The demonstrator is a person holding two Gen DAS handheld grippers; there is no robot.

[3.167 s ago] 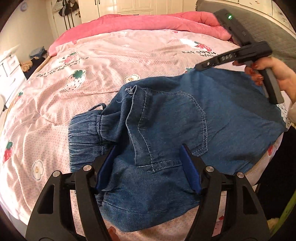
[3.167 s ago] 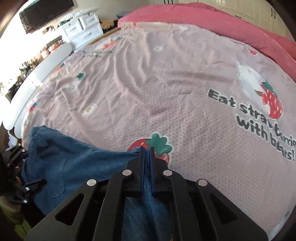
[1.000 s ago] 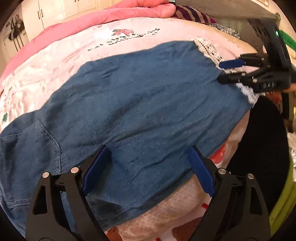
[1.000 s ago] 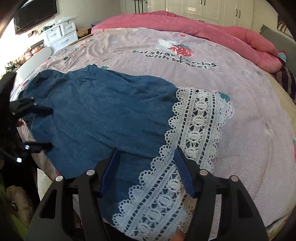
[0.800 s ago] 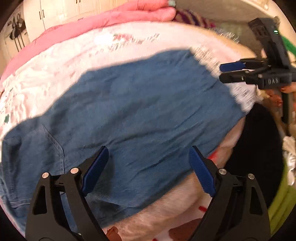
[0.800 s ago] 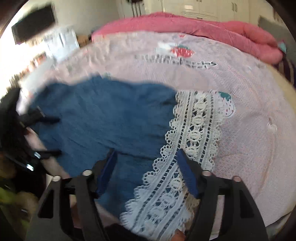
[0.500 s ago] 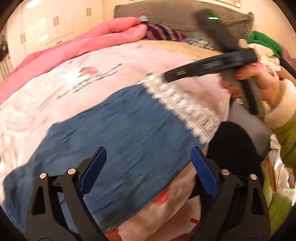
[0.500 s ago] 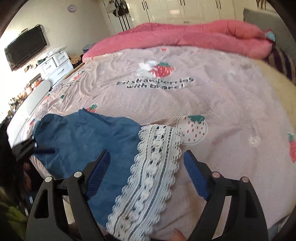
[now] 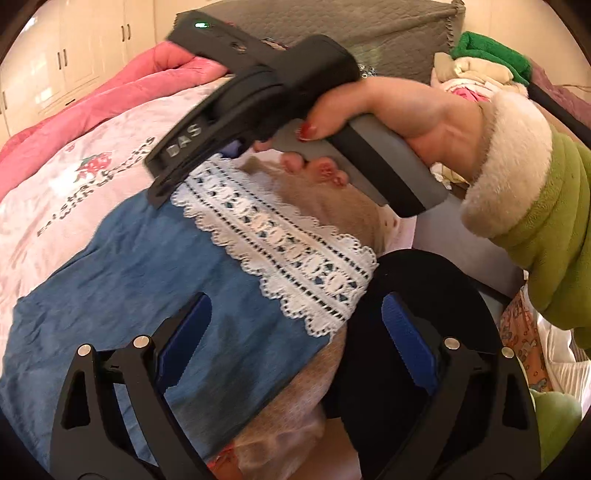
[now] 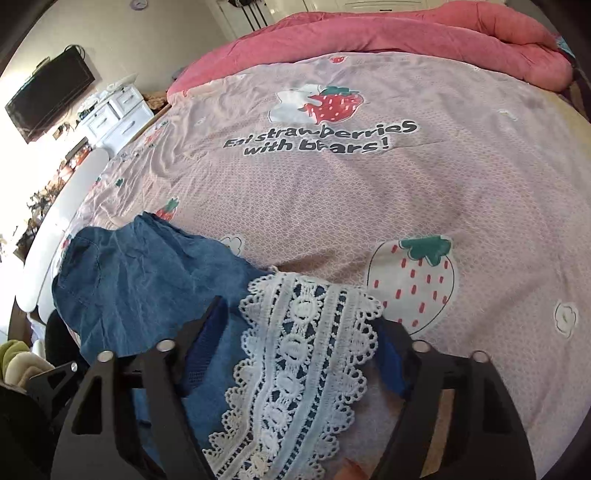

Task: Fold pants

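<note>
Blue denim pants (image 9: 122, 280) lie flat along the near edge of the bed, with a white lace hem (image 9: 280, 243) at the leg end. My left gripper (image 9: 295, 343) is open and empty, its fingers over the denim and the bed edge just short of the lace. My right gripper (image 10: 299, 354) is open, its fingers straddling the lace hem (image 10: 306, 350) without holding it. The denim (image 10: 147, 280) runs off to the left in the right wrist view. The right gripper's body (image 9: 236, 110) shows in the left wrist view above the lace.
The pink strawberry-print bedspread (image 10: 369, 192) covers the bed. A rolled pink quilt (image 10: 406, 29) lies at the far side. A grey headboard (image 9: 332, 22) and a pile of clothes (image 9: 480, 62) are at the right. White drawers (image 10: 118, 110) stand far left.
Both grippers have shifted along the pants toward the lace hem. The right gripper has come close over the lace and still stands open. The left gripper stays open.
</note>
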